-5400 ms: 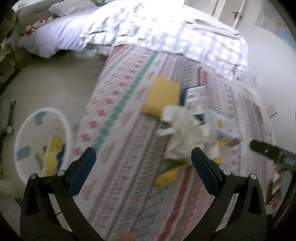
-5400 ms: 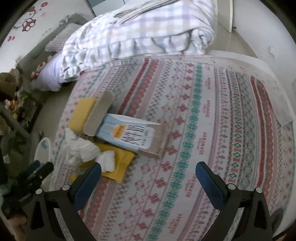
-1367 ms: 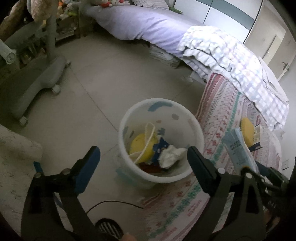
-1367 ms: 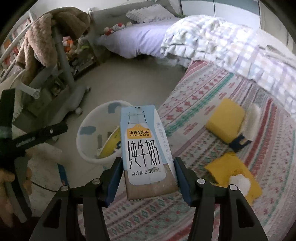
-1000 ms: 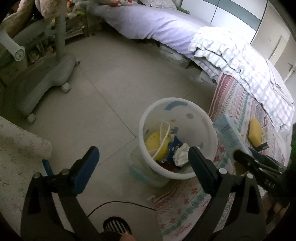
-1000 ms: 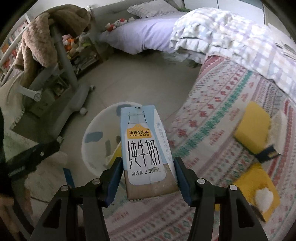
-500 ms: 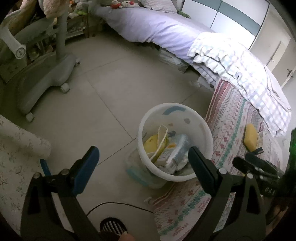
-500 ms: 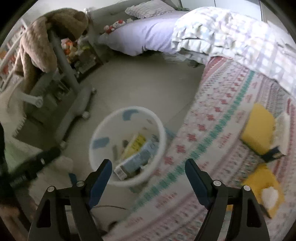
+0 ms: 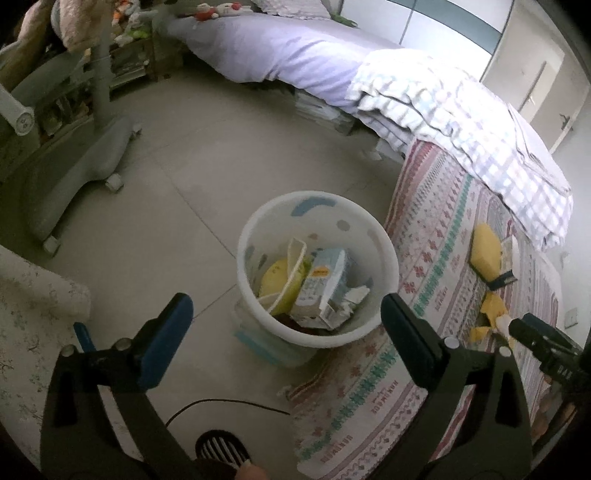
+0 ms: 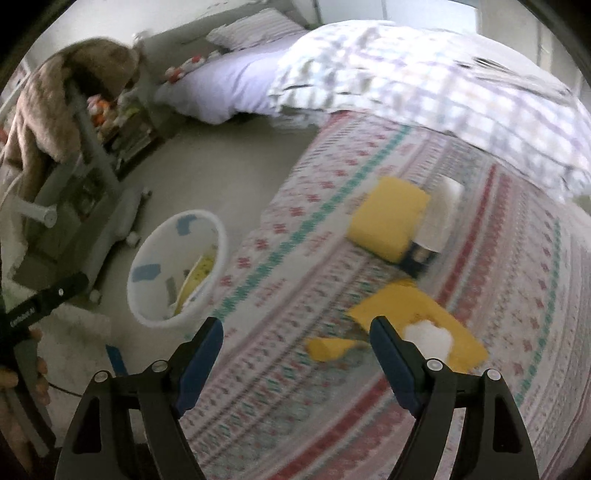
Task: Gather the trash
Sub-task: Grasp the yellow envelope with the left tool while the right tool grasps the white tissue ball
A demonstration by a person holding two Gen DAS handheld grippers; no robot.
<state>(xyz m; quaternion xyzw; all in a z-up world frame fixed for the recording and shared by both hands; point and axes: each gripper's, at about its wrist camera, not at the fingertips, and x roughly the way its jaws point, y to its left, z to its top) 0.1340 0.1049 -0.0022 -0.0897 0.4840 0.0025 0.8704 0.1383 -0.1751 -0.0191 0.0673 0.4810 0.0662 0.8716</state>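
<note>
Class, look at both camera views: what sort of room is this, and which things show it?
Most likely a bedroom, perhaps a child's: a bed with a checked quilt, soft toys by its head, and a bin beside it.

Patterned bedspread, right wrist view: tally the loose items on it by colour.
Yellow: 3 (block, flat wrapper, small scrap)
White: 2 (slab, tissue wad)
Dark blue: 1 (box)
Total: 6
</note>
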